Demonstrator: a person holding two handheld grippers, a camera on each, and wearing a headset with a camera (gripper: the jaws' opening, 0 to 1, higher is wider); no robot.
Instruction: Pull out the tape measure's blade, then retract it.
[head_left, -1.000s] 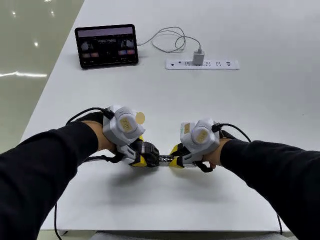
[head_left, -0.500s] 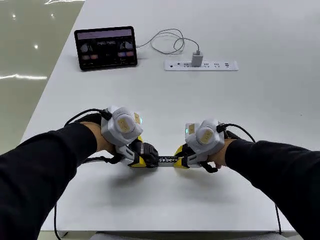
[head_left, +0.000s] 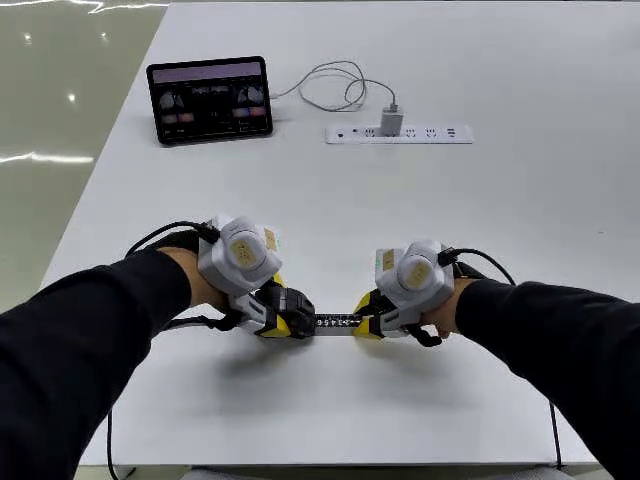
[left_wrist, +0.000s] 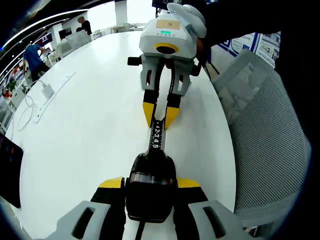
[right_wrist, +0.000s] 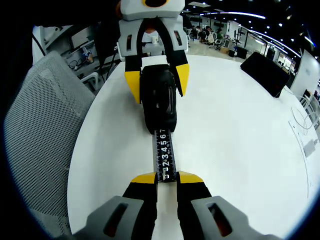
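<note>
Since a second ago the two tools have spread apart, baring more blade (head_left: 335, 321). The left tool (head_left: 285, 318) clenches the tape measure (head_left: 295, 312) by its flanks, low on the tabletop (head_left: 400, 220) near 6 o'clock in the head view. The right tool (head_left: 362, 322) pinches the blade's end toward 3 o'clock. The case looks rigid. The blade is likely thin and springy, best held at its tip.

The tape measure's blade (left_wrist: 156, 136) shows white numerals 1 to 5. In the right gripper view they reach 7.
</note>
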